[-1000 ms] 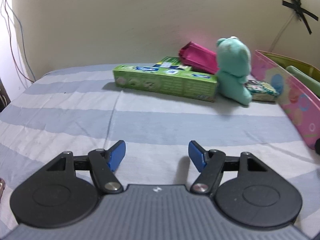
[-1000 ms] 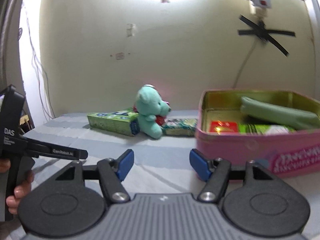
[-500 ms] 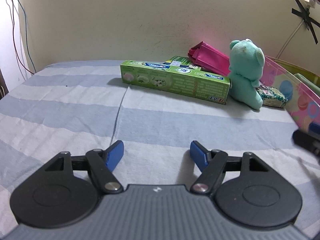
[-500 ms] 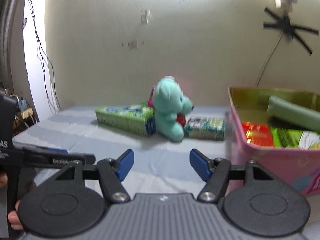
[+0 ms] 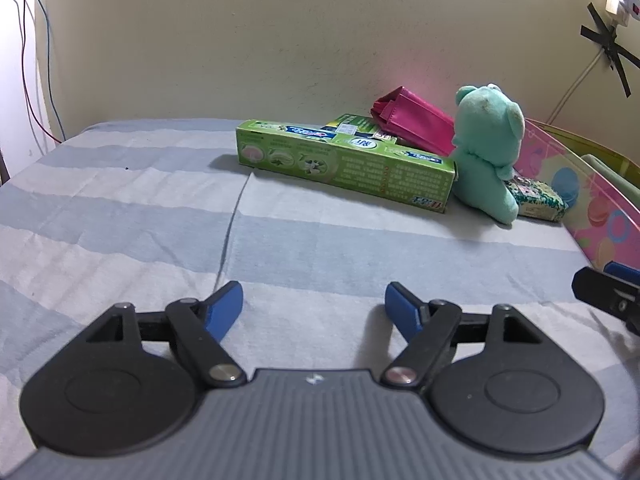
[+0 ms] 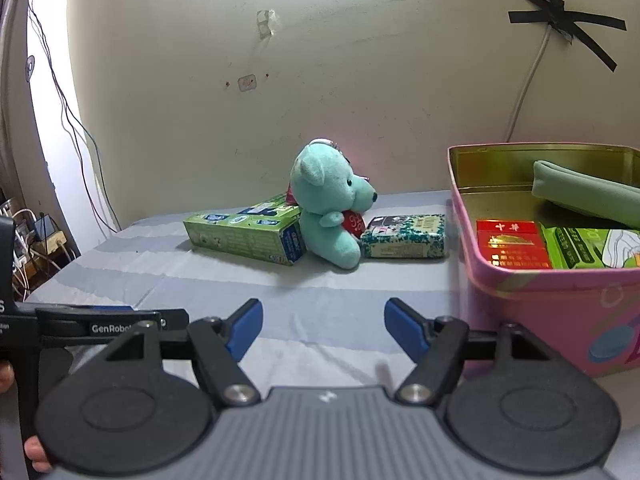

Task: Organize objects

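Observation:
A teal plush bear (image 5: 486,152) (image 6: 332,204) sits on the striped bed next to a long green box (image 5: 344,160) (image 6: 244,232), a magenta pouch (image 5: 412,120) and a small flowered box (image 5: 536,200) (image 6: 404,236). An open pink tin (image 6: 540,296) (image 5: 592,208) on the right holds a red pack (image 6: 510,242), a green packet (image 6: 580,248) and a green pouch (image 6: 580,192). My left gripper (image 5: 314,308) is open and empty, well short of the green box. My right gripper (image 6: 324,324) is open and empty, left of the tin's near corner.
The striped sheet (image 5: 160,208) stretches left and forward of the objects. A cream wall (image 5: 240,40) backs the bed. Cables hang at the left (image 6: 72,128). The left gripper's body (image 6: 92,326) shows in the right wrist view; the right one shows at the edge (image 5: 608,292).
Both grippers have shifted so the objects sit more centred and closer; the right view swung left, pushing the tin to the right edge. Both stay open and empty.

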### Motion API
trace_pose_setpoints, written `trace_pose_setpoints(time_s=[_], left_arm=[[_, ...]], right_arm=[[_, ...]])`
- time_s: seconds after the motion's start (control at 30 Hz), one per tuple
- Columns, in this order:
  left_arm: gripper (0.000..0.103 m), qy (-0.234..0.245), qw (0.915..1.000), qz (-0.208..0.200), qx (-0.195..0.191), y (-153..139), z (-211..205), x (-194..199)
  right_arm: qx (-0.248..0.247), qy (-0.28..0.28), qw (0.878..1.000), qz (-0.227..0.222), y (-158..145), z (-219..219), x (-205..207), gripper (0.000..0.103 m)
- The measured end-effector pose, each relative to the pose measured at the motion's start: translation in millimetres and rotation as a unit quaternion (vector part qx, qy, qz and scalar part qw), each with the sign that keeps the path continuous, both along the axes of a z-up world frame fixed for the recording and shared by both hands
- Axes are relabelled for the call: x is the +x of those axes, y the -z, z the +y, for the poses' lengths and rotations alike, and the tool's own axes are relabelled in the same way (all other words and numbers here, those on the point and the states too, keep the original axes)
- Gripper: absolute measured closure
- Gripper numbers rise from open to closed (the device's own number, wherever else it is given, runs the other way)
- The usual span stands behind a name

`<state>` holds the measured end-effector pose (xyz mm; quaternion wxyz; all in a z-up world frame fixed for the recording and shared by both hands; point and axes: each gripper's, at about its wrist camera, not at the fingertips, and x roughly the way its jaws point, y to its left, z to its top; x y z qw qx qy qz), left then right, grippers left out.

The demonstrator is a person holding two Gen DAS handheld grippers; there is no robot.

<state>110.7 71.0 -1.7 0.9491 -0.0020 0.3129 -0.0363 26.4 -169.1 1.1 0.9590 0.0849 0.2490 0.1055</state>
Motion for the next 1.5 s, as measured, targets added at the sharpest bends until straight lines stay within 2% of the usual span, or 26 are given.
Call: trace_pose_setpoints(time_s=[0.5, 1.17, 1.33, 1.5], left_arm=[[0.022, -0.001, 1.0000, 0.001, -0.008, -0.6, -0.7, -2.9], [0.021, -0.001, 0.9999, 0.001, -0.014, -0.2, -0.2, -3.8], [0.021, -0.001, 0.9999, 0.001, -0.014, 0.0, 0.7, -3.2], [0.021, -0.012, 0.9998, 0.000, -0.017, 0.0, 2.0, -3.5]], right_arm=[[-0.027, 0.005, 1.000, 0.002, -0.4, 6.6, -0.5, 0.032], [-0.036, 0.005, 0.999, 0.007, 0.3, 7.8, 0.4, 0.030], [-0.043, -0.011, 0.999, -0.007, -9.6, 15.8, 9.9, 0.029], [-0.052, -0.013, 0.997, -0.054, -40.6, 29.2, 31.3, 0.025]])
